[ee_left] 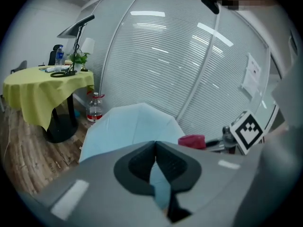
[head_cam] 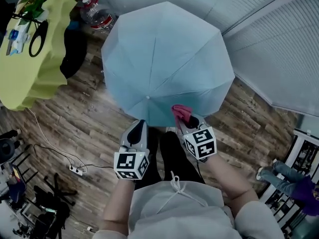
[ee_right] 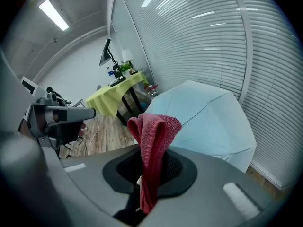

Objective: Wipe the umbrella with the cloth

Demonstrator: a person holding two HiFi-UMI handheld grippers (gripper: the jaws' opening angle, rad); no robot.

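An open light-blue umbrella [head_cam: 164, 59] rests canopy-up on the wooden floor, also shown in the left gripper view [ee_left: 132, 124] and the right gripper view [ee_right: 208, 117]. My left gripper [head_cam: 141, 123] is at its near rim, and its jaws [ee_left: 155, 143] are shut with a strip of the blue fabric between the pads. My right gripper [head_cam: 185, 119] is at the near rim a little to the right, shut on a red cloth [head_cam: 180, 111] that stands up out of the jaws [ee_right: 151, 150]. The cloth [ee_right: 154, 131] is bunched and folded over; it also shows in the left gripper view [ee_left: 191, 140].
A round table with a yellow-green cover [head_cam: 35, 49] holding small items stands at the far left. A water bottle [head_cam: 97, 14] stands on the floor behind the umbrella. Blind-covered glass walls [head_cam: 279, 49] run along the right. Cables and a power strip [head_cam: 76, 171] lie at the left. Another person's legs [head_cam: 279, 178] show at the right.
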